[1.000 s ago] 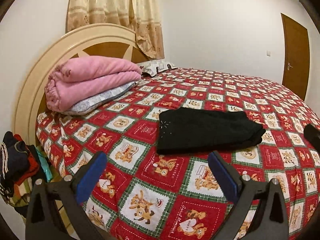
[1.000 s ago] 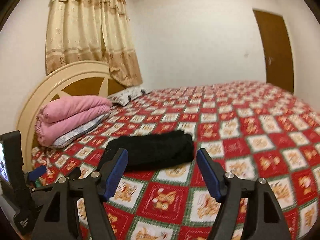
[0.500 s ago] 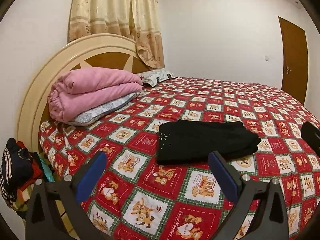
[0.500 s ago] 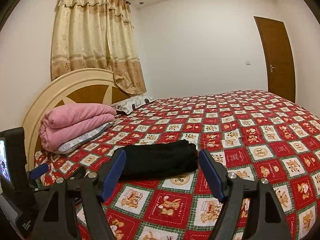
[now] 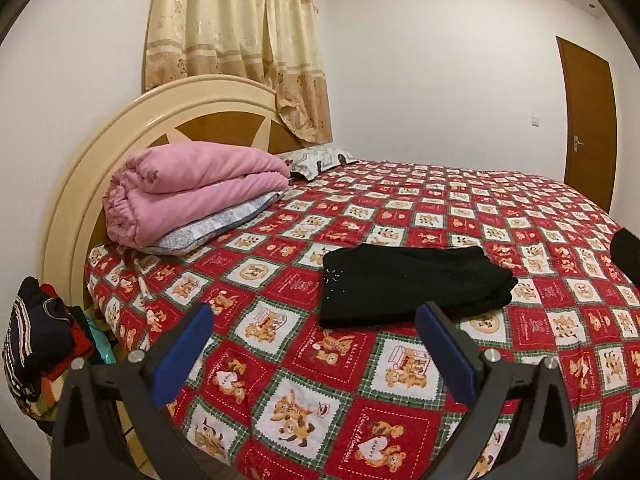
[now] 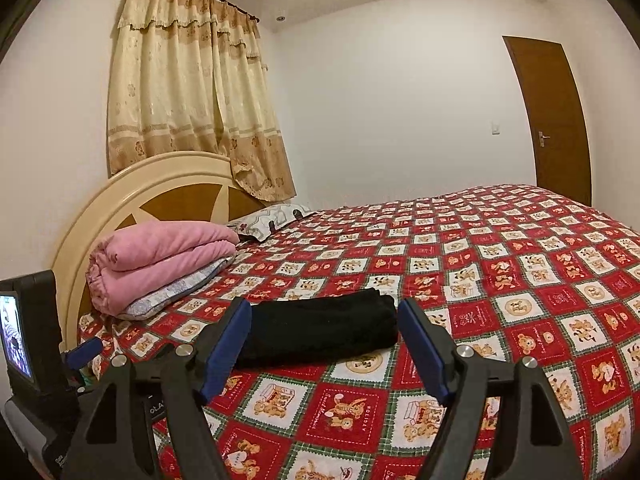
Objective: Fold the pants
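The black pants [image 5: 412, 286] lay on the bedspread [image 5: 460, 208] as a compact, layered rectangle, near the edge of the bed closest to me, with their thick rolled end toward the right. By my reckoning the folding was done: the bundle sat squared off and nothing trailed loose from it.

My left gripper [image 5: 314, 354] stood wide, its blue pads apart and nothing between them but bedspread; the pants lay beyond its tips, untouched. My right gripper [image 6: 324, 346] was just as wide and just as empty. From its own camera the bundle [image 6: 320, 330] showed in the gap between the pads, but it sat farther off on the bed, clear of both pads. I judged that I held both grippers off the cloth so as not to drag a fold out of place.

The pink blanket [image 5: 192, 192] was stacked on a grey pillow [image 5: 212, 228] against the headboard [image 5: 132, 120], well apart from the pants, which left the middle of the bed free as a working surface. A heap of other clothes [image 5: 36, 340] sat off the bed to the left, probably garments waiting their turn or already dealt with; I could not tell which.
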Motion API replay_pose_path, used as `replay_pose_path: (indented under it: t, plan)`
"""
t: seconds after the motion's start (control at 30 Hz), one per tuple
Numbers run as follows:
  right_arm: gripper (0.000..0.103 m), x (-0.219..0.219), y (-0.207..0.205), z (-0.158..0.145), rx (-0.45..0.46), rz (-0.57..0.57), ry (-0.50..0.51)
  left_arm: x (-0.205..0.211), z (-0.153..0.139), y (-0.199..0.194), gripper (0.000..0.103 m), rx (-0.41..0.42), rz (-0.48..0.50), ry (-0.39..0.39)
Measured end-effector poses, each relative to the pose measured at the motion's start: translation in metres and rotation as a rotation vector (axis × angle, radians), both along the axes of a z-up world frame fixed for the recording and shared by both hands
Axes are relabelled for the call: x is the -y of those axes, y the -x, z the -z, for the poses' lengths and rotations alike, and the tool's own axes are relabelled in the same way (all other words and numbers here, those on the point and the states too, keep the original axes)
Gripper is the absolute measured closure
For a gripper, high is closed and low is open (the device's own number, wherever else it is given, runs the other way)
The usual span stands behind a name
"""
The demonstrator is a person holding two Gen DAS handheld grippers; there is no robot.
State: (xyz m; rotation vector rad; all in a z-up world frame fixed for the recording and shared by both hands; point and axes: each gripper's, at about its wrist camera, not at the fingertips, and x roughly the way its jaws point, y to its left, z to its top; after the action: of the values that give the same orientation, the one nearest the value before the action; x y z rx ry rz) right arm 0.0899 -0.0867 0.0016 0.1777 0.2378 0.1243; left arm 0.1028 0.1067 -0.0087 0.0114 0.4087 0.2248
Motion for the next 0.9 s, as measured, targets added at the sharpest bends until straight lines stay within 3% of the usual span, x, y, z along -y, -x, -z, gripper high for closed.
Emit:
replay_pose_path:
  t: [0.9]
  plan:
    - [0.025, -0.004, 0.024, -0.011, 0.02, 0.023, -0.008, -0.006, -0.013, 0.029, 0.0, 0.064, -0.008, 0.002]
